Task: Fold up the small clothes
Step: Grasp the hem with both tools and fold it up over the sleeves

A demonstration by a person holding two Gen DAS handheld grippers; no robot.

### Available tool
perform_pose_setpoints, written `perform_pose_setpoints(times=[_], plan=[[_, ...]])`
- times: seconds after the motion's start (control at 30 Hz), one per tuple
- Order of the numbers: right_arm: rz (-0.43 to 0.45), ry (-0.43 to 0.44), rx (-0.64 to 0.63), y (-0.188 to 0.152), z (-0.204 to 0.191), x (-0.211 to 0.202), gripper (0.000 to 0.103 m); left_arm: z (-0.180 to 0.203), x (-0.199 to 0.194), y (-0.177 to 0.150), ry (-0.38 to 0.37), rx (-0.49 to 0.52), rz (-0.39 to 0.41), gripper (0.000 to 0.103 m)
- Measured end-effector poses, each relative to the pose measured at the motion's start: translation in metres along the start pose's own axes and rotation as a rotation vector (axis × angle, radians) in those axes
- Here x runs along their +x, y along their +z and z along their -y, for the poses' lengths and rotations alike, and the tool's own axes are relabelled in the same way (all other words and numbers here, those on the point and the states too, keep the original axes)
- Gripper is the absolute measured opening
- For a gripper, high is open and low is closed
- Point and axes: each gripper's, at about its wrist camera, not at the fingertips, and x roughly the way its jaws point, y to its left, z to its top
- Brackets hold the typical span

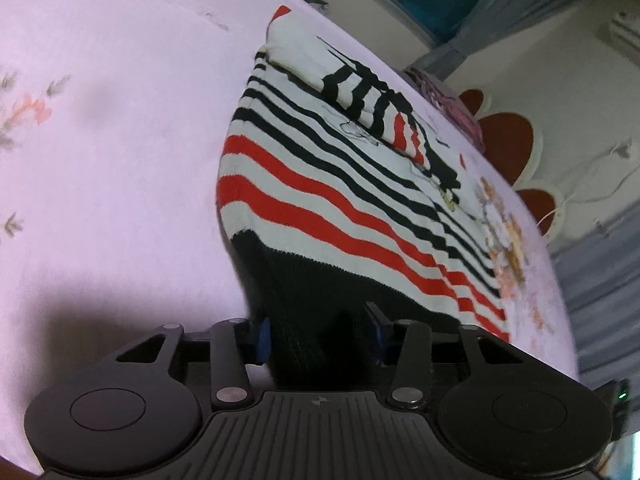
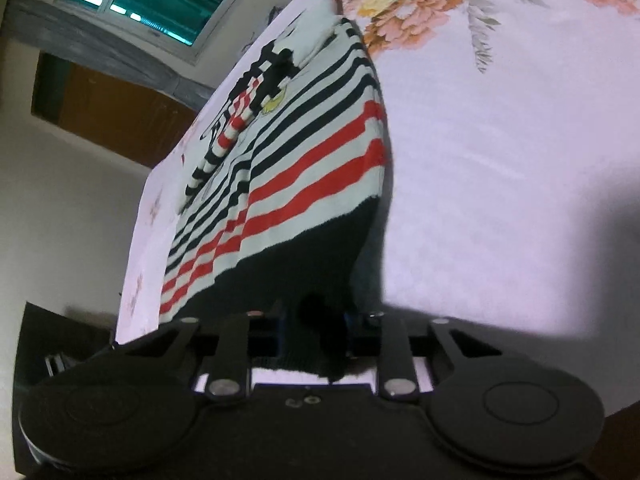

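On bed (image 1: 100, 160), striped sweater (image 1: 320, 184) lies flat, sleeves folded in — left gripper (image 1: 316, 332) and right gripper (image 2: 316, 328) jaws clamp near black hem; lengthwise fold remains.

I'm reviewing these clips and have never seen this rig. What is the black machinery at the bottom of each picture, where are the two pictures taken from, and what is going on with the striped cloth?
Each picture comes from a fisheye camera on a handheld two-finger tool, looking forward along its fingers; a person carries one per hand. The black machinery is the tool itself. The left gripper and the right gripper each have their jaws closed on the black hem of a small red, white and black striped knitted sweater. It lies on a pale pink floral bedsheet, sleeves folded across its chest.
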Motion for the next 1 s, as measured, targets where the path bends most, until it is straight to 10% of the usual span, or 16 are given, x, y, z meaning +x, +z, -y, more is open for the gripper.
perform_pose_setpoints(times=[0.07,0.3,1.0], plan=[[-0.003,-0.048,-0.026,-0.001,-0.004,0.002,0.007,0.015,0.001,-0.004,0.117,0.076,0.027,0.009],[0.047,-0.130,-0.193,-0.005,-0.027,-0.011,0.006,0.034,-0.016,-0.015,0.200,0.140,0.144,0.007],[0.189,-0.111,-0.338,0.042,-0.073,-0.042,0.006,0.051,-0.055,0.022,0.147,0.135,0.314,0.007]])
